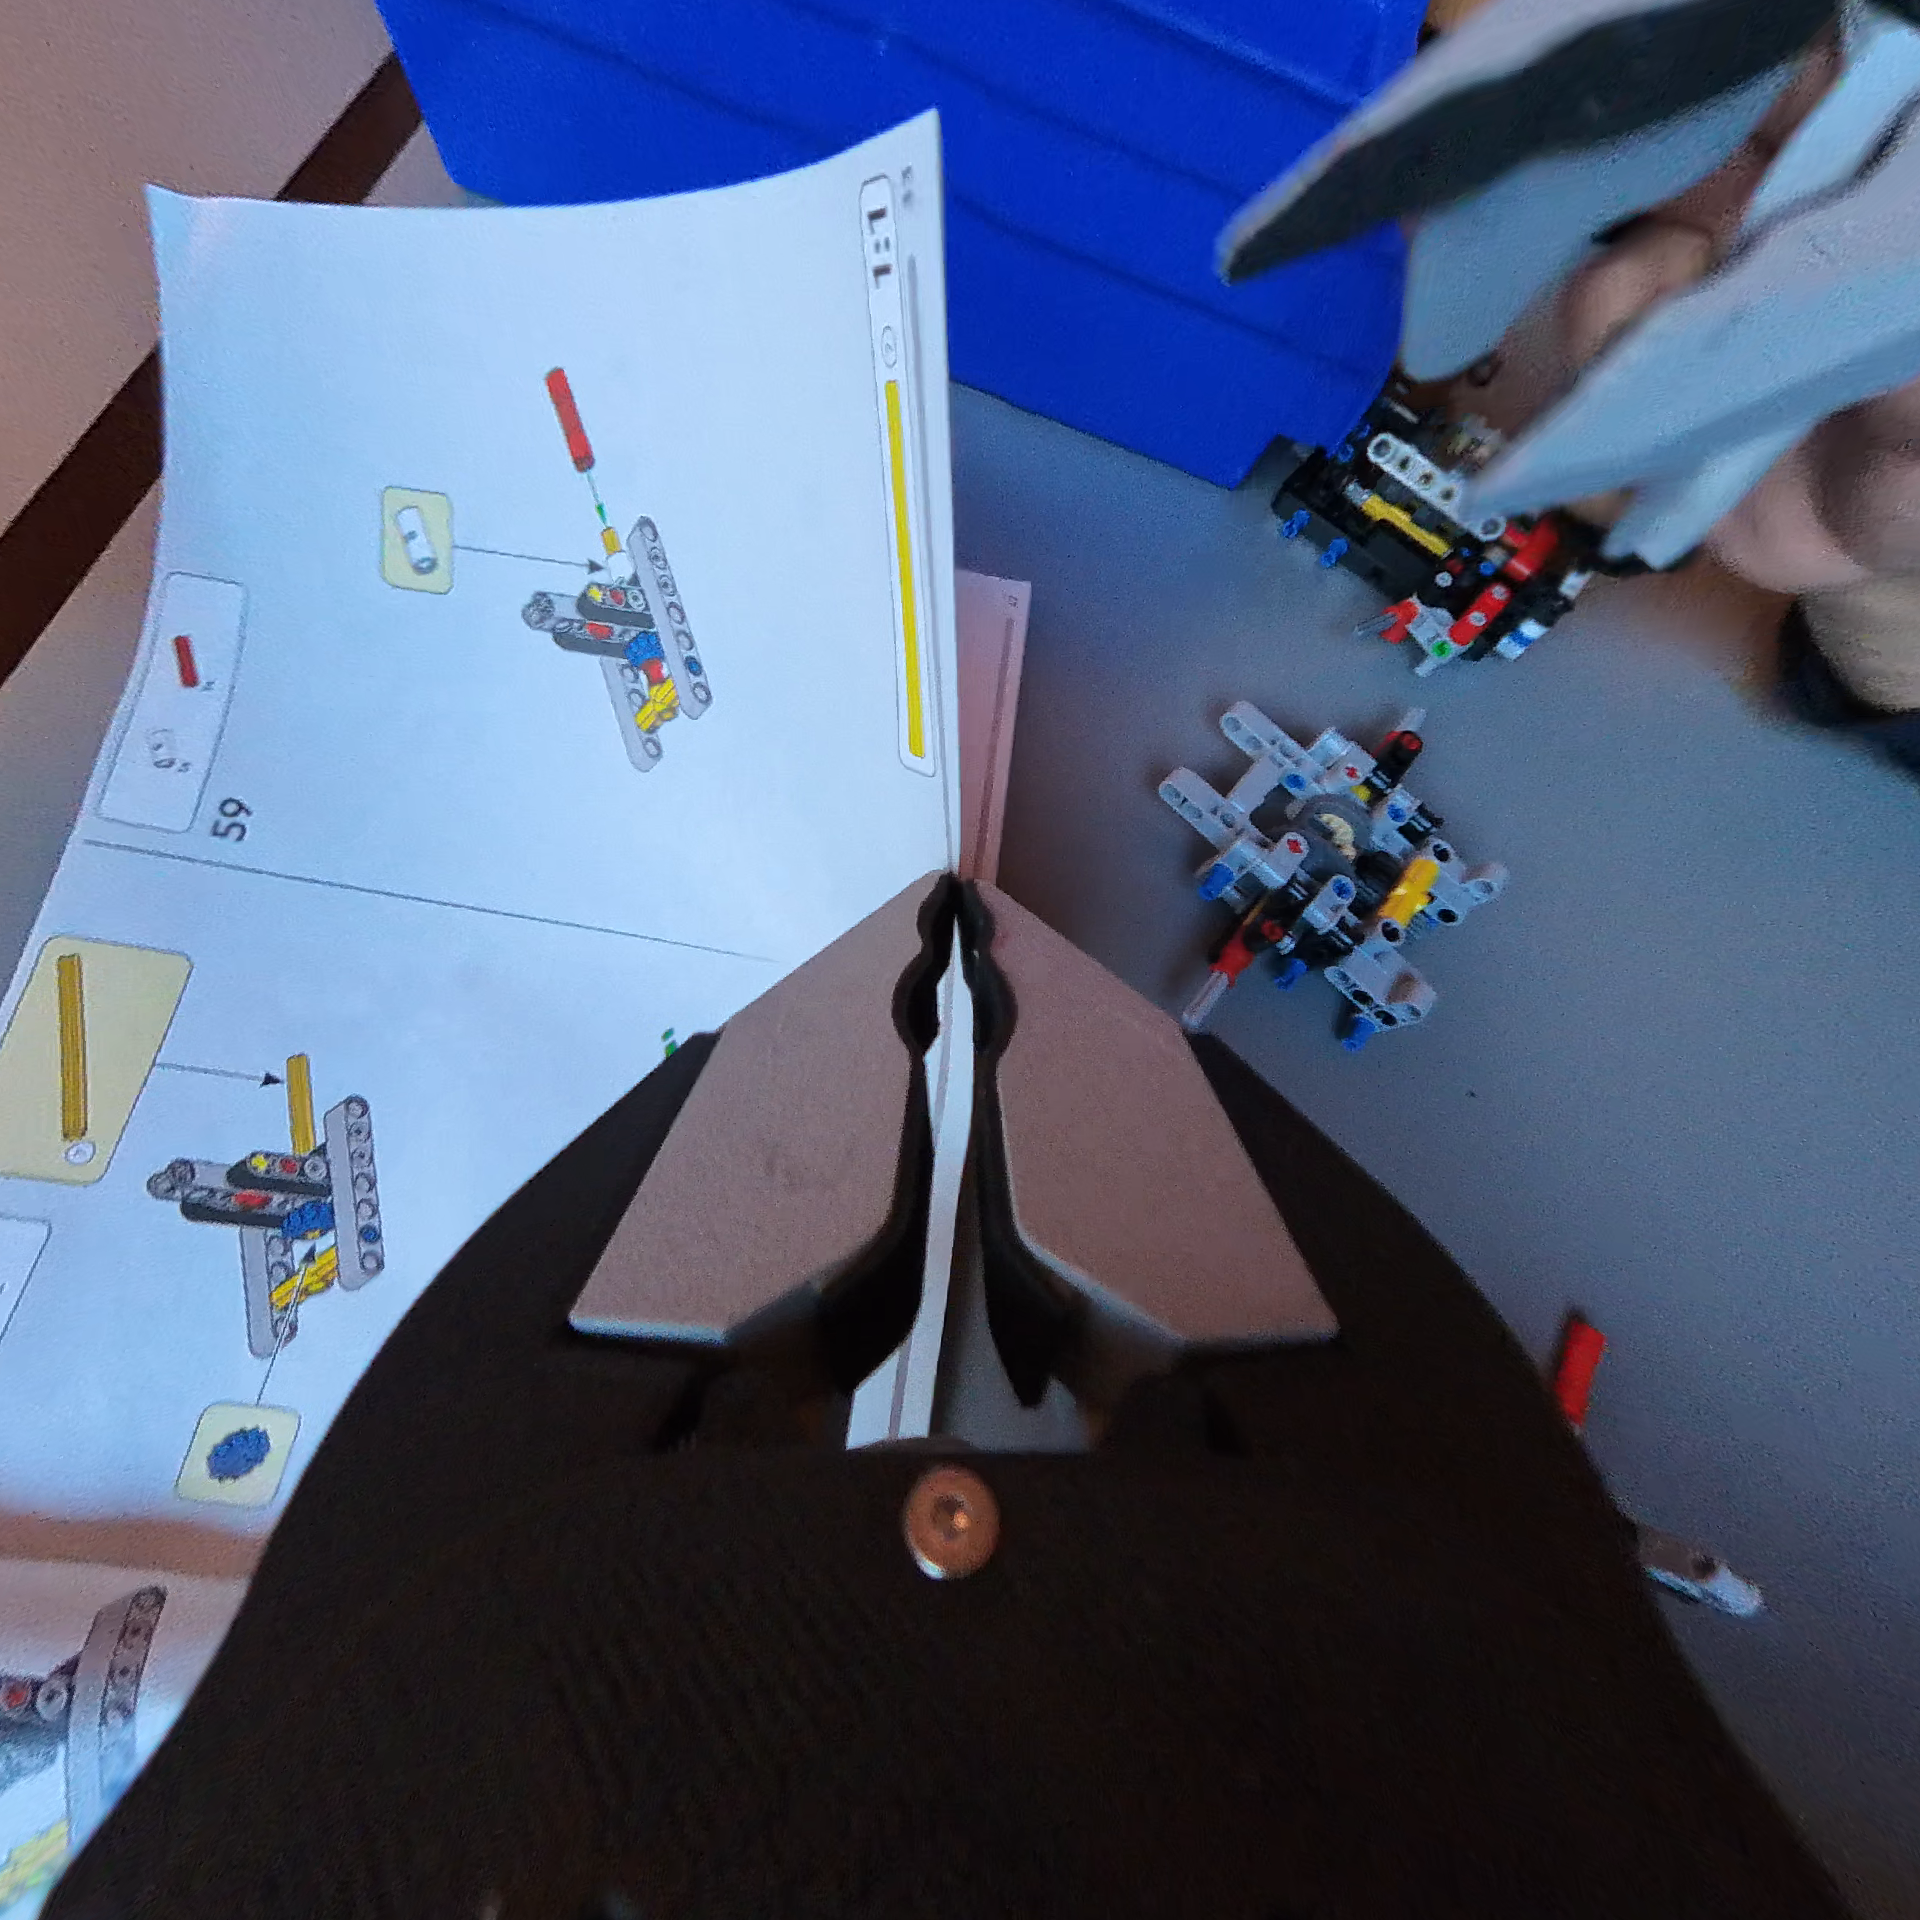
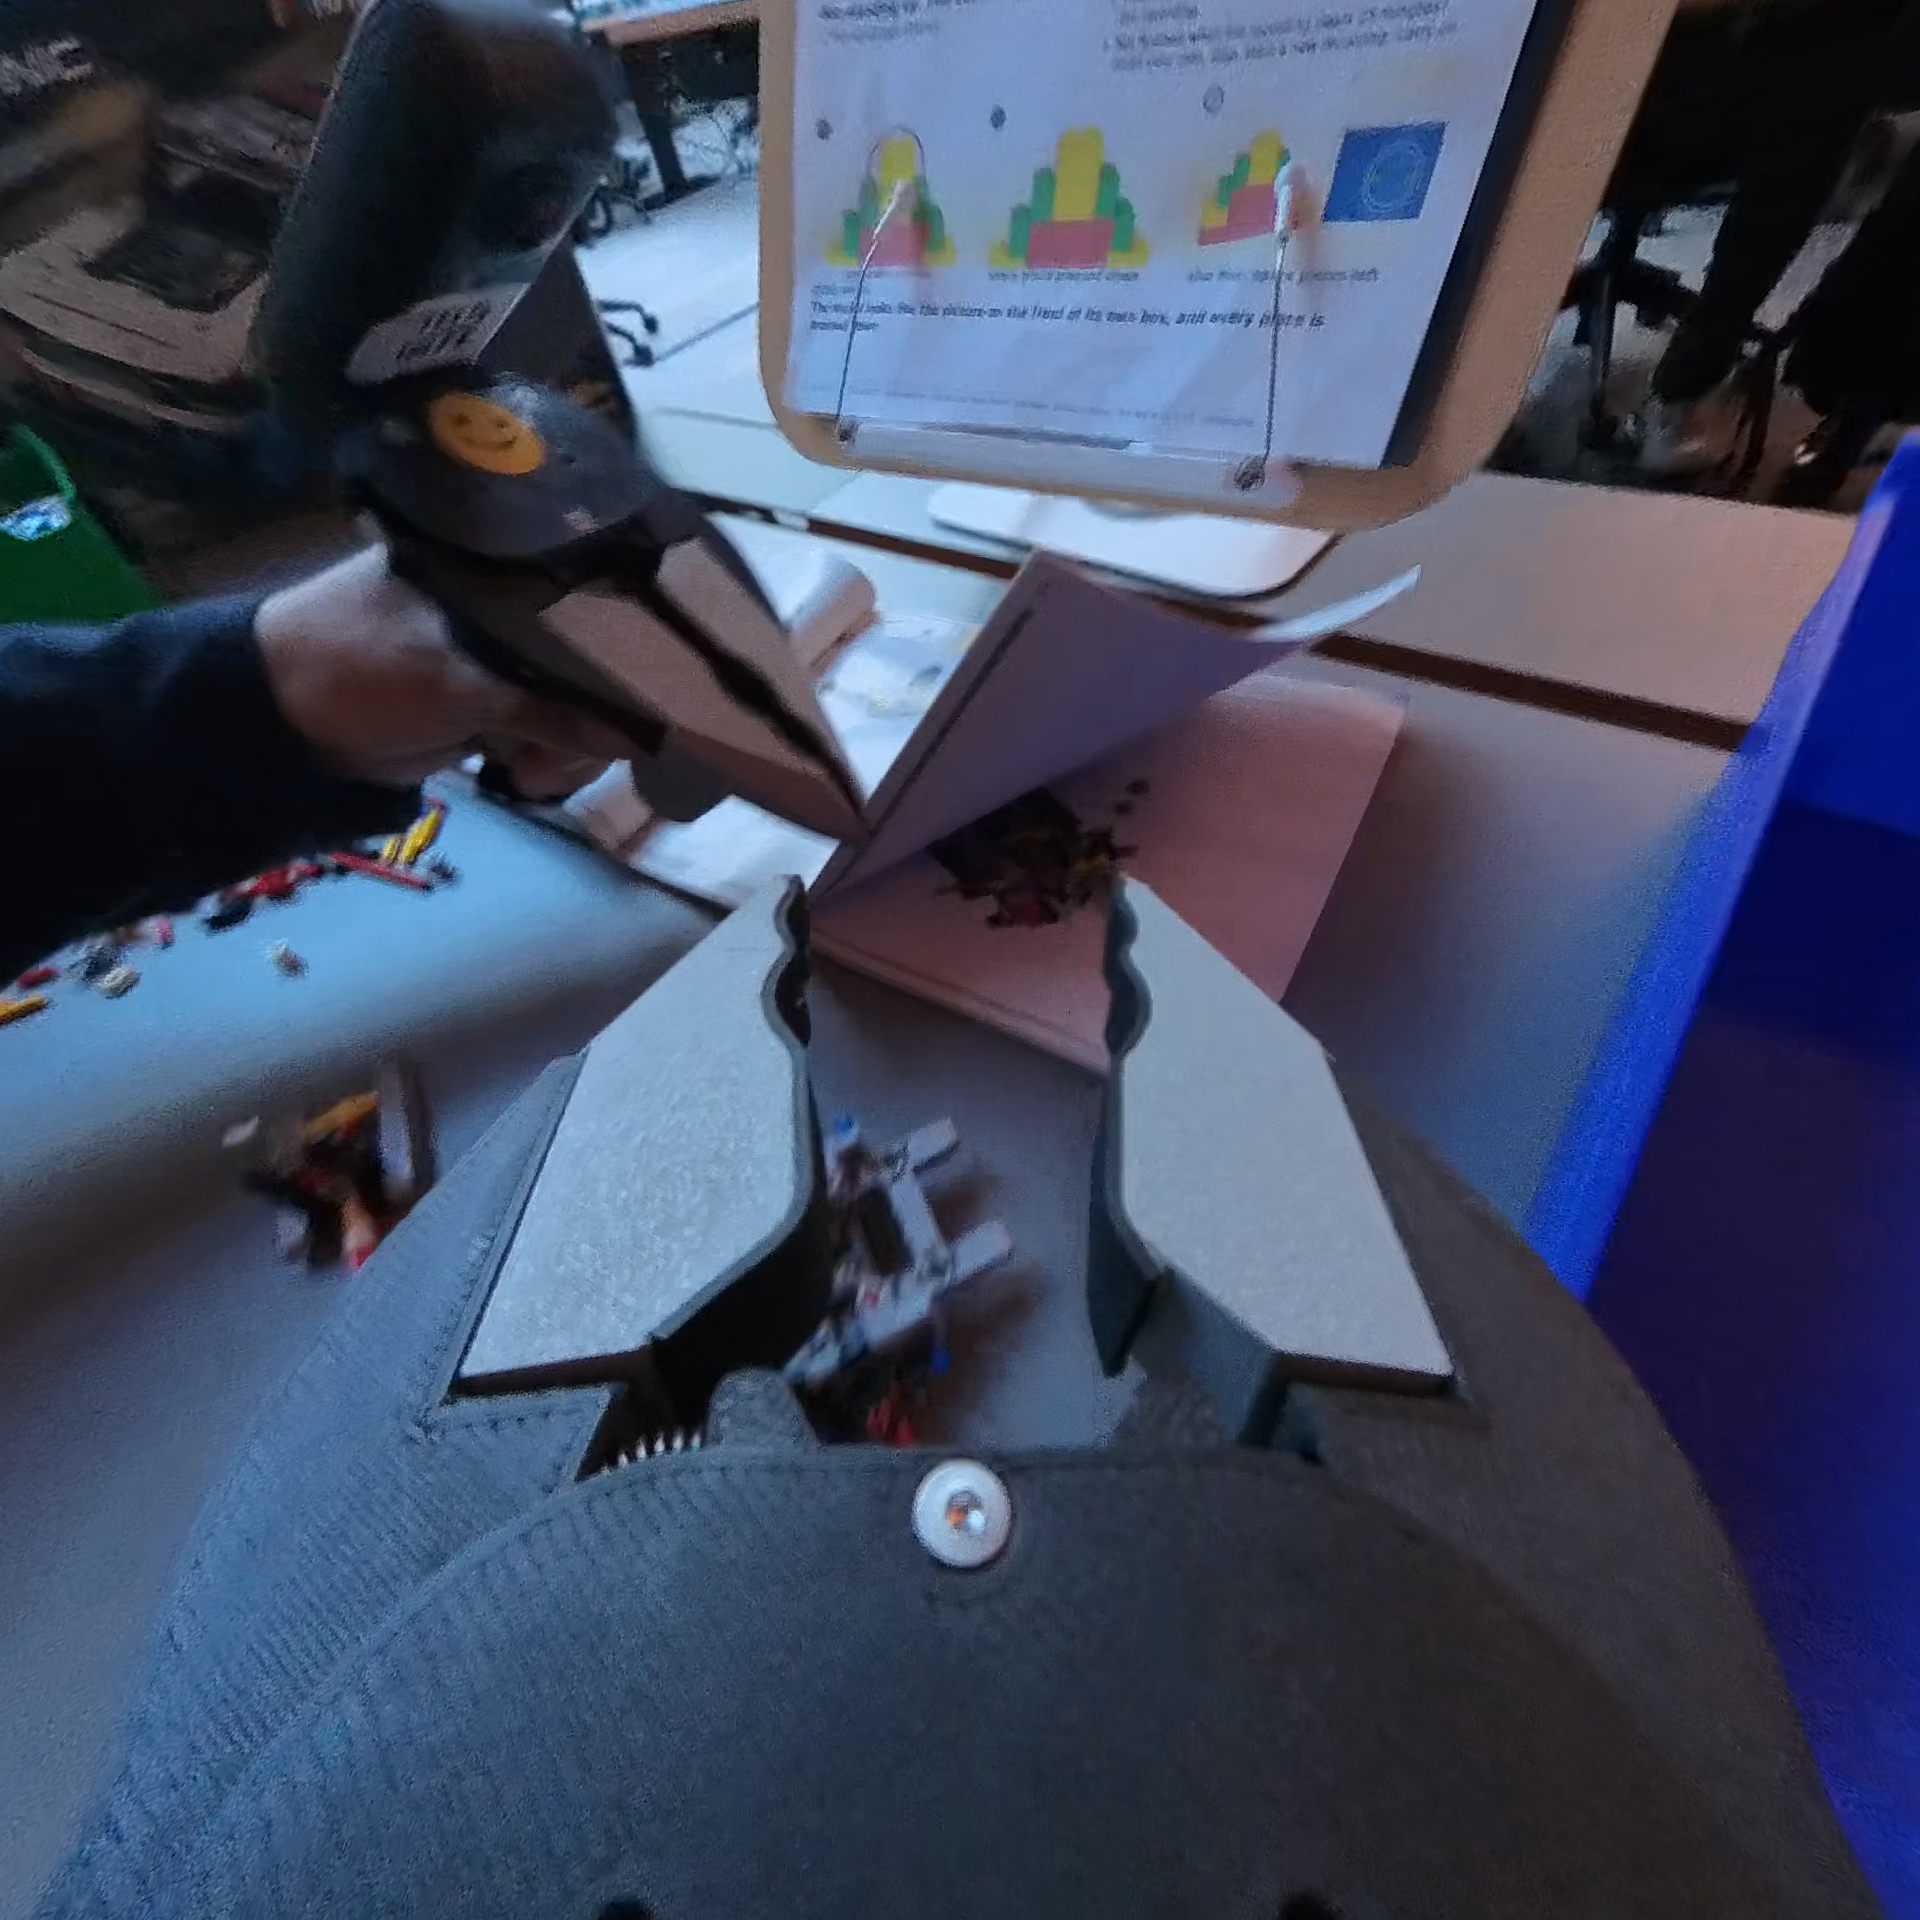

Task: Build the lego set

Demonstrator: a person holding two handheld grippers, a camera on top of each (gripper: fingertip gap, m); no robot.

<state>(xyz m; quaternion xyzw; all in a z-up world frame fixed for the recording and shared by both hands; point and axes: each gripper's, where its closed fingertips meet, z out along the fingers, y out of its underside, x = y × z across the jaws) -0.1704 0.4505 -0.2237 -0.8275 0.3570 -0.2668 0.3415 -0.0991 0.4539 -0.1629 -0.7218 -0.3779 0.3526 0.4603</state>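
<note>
My left gripper (image 1: pixel 956 904) is shut on the edge of a page of the instruction booklet (image 1: pixel 520 520) and holds that page lifted. The right wrist view shows it too: the left gripper (image 2: pixel 831 800) pinches the raised page (image 2: pixel 1039 707) above the open booklet. My right gripper (image 2: pixel 956 935) is open and empty, hovering over the grey table; it also shows at the top right of the left wrist view (image 1: pixel 1361 384). A grey cross-shaped lego assembly (image 1: pixel 1330 873) lies right of the booklet. A black, red and yellow assembly (image 1: pixel 1434 540) lies beyond it, under the right gripper.
A blue bin (image 1: pixel 1039 208) stands behind the booklet and at the right of the right wrist view (image 2: pixel 1766 1039). A stand with a printed sheet (image 2: pixel 1122 239) is at the back. Loose parts (image 2: pixel 260 904) lie at left. A red piece (image 1: pixel 1579 1366) lies near my left gripper. The tips of one gripper are about 10 cm away from the tips of the other. From either gripper's tips it is about 20 cm to the red piece (image 1: pixel 1579 1366).
</note>
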